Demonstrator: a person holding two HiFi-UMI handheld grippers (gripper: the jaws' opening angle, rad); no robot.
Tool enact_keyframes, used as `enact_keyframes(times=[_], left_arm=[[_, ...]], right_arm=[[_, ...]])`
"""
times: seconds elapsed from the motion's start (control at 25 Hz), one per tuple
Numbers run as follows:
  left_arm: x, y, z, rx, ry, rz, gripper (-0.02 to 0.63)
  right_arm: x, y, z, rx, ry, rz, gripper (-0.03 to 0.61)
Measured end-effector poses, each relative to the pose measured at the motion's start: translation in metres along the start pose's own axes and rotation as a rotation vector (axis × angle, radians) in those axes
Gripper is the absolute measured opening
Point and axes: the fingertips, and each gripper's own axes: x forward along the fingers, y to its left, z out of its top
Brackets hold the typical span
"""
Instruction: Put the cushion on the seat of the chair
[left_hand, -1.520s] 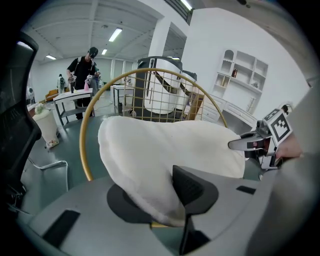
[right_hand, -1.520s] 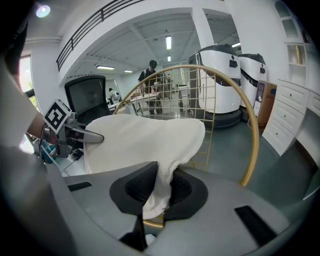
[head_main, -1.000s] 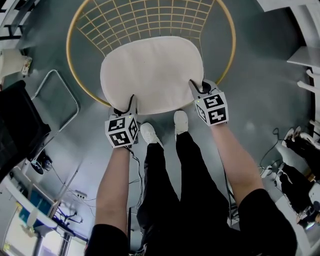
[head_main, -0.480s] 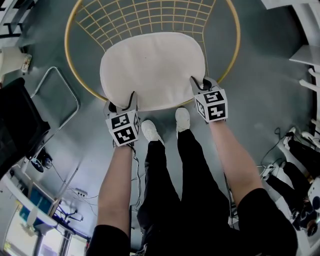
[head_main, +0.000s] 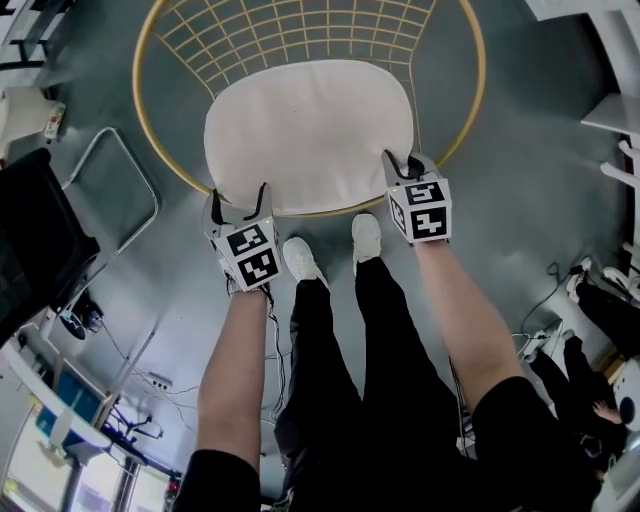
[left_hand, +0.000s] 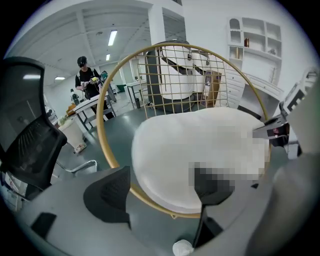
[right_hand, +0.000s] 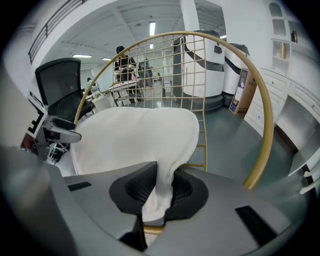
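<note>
One cream-white oval fabric cushion (head_main: 310, 135), flat on the seat of the round gold wire-mesh chair (head_main: 300, 30). Looks light, soft and limp, folding wherever pinched, so best taken along the near edge at both corners. Gripped at the near-right corner by the right gripper (head_main: 405, 165), cloth bunched between clenched jaws. Released at the near-left edge by the left gripper (head_main: 238, 200), jaws just spread wide, clear of the cloth.

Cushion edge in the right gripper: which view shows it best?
Right gripper view: the right gripper visibly pinches the cushion edge. Head view: whole cushion on the chair, pinch hidden. Left gripper view: cushion beyond the left gripper, jaws just opened.
</note>
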Motion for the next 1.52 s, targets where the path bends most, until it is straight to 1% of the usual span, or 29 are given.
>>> enact_keyframes(times=[0.08, 0.16, 0.32, 0.44, 0.48, 0.52, 0.56, 0.6, 0.72, 0.8, 0.92, 1.04, 1.16, 1.24, 1.28, 1.32, 1.36, 1.4, 1.44, 1.52], left_arm=[[-0.003, 0.006, -0.002, 0.023, -0.006, 0.021, 0.397], [-0.006, 0.009, -0.004, 0.03, -0.014, 0.017, 0.397], [-0.012, 0.004, 0.0, 0.027, -0.029, -0.008, 0.396], [-0.018, -0.005, 0.007, 0.025, -0.048, -0.031, 0.394], [-0.021, -0.008, 0.01, 0.022, -0.057, -0.041, 0.394], [-0.024, -0.011, 0.014, 0.017, -0.069, -0.053, 0.393], [-0.027, -0.014, 0.017, 0.009, -0.082, -0.067, 0.388], [-0.031, -0.018, 0.021, 0.001, -0.097, -0.08, 0.385], [-0.043, -0.025, 0.028, -0.012, -0.132, -0.106, 0.368], [-0.052, -0.027, 0.031, -0.02, -0.147, -0.118, 0.359], [-0.066, -0.028, 0.039, -0.026, -0.176, -0.136, 0.339], [-0.083, -0.027, 0.049, -0.027, -0.199, -0.145, 0.311], [-0.111, -0.024, 0.06, -0.028, -0.226, -0.15, 0.259], [-0.134, -0.02, 0.07, -0.028, -0.248, -0.151, 0.201], [-0.145, -0.018, 0.076, -0.029, -0.26, -0.154, 0.156], [-0.158, -0.017, 0.081, -0.029, -0.27, -0.161, 0.126], [-0.17, -0.017, 0.087, -0.026, -0.279, -0.175, 0.095], [-0.183, -0.018, 0.092, -0.019, -0.286, -0.198, 0.053], [-0.196, -0.02, 0.098, -0.009, -0.293, -0.228, 0.026], [-0.225, -0.026, 0.109, 0.015, -0.311, -0.29, 0.018]], right_arm=[[-0.001, -0.006, 0.001, 0.011, -0.007, -0.021, 0.058], [-0.001, -0.007, 0.002, 0.014, -0.002, -0.015, 0.061], [0.0, -0.005, -0.001, 0.002, 0.035, 0.002, 0.102], [-0.002, -0.008, -0.002, -0.007, 0.056, -0.023, 0.146], [-0.002, -0.01, -0.003, -0.012, 0.064, -0.038, 0.183], [-0.001, -0.012, -0.003, -0.017, 0.072, -0.051, 0.288], [-0.001, -0.013, -0.004, -0.02, 0.077, -0.062, 0.35], [-0.001, -0.013, -0.004, -0.024, 0.078, -0.073, 0.365], [-0.009, -0.016, 0.001, -0.036, 0.052, -0.128, 0.442], [-0.018, -0.014, 0.008, -0.037, 0.023, -0.143, 0.454], [-0.031, -0.005, 0.025, -0.049, -0.038, -0.114, 0.454], [-0.052, 0.013, 0.047, -0.032, -0.103, -0.038, 0.443], [-0.082, 0.03, 0.068, -0.001, -0.172, 0.046, 0.369], [-0.107, 0.042, 0.083, 0.001, -0.211, 0.081, 0.223], [-0.12, 0.048, 0.09, -0.001, -0.228, 0.095, 0.151], [-0.134, 0.054, 0.097, -0.002, -0.245, 0.113, 0.025], [-0.148, 0.062, 0.104, 0.0, -0.26, 0.136, 0.011], [-0.163, 0.07, 0.111, 0.005, -0.272, 0.161, 0.012], [-0.177, 0.078, 0.119, 0.007, -0.283, 0.18, 0.012], [-0.207, 0.093, 0.133, -0.004, -0.307, 0.199, 0.012]])
